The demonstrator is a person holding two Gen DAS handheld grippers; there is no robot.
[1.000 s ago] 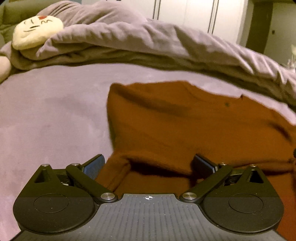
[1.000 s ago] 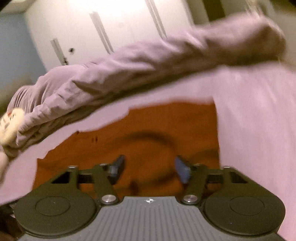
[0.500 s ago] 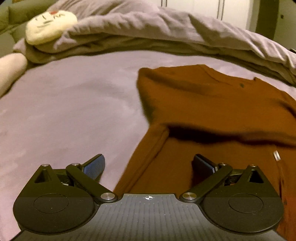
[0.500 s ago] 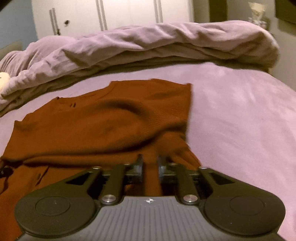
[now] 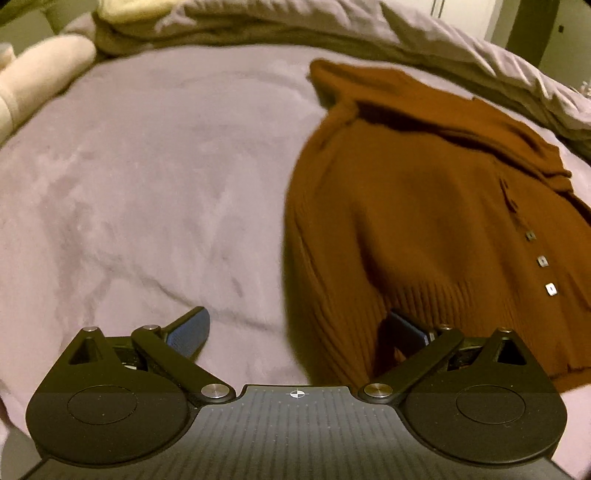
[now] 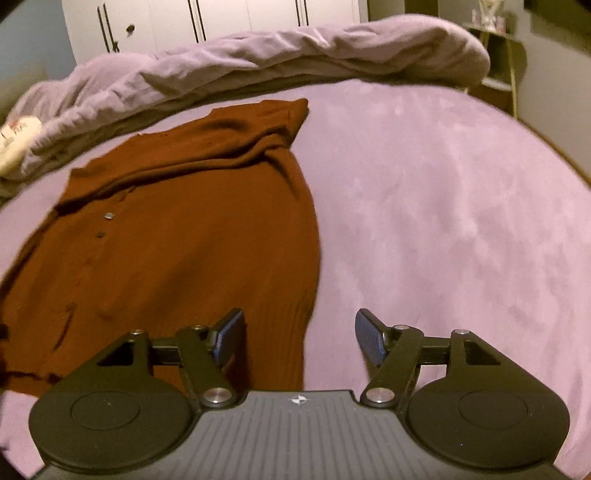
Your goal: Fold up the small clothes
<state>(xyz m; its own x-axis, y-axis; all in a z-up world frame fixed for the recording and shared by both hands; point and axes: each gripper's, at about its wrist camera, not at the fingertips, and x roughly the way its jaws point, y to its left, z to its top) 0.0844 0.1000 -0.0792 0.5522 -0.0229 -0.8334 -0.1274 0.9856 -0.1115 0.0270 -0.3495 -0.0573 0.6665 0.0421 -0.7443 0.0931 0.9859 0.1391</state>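
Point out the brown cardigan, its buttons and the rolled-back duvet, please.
brown cardigan (image 6: 192, 236): right wrist view, on its front panel.
buttons (image 5: 550, 288): left wrist view, on the nearest square button.
duvet (image 6: 295, 55): right wrist view, on its bunched top fold.

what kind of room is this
Most likely a bedroom. A rust-brown cardigan lies on a bed covered in a lilac blanket, a rumpled duvet is bunched along the far side, and white wardrobe doors stand behind it.
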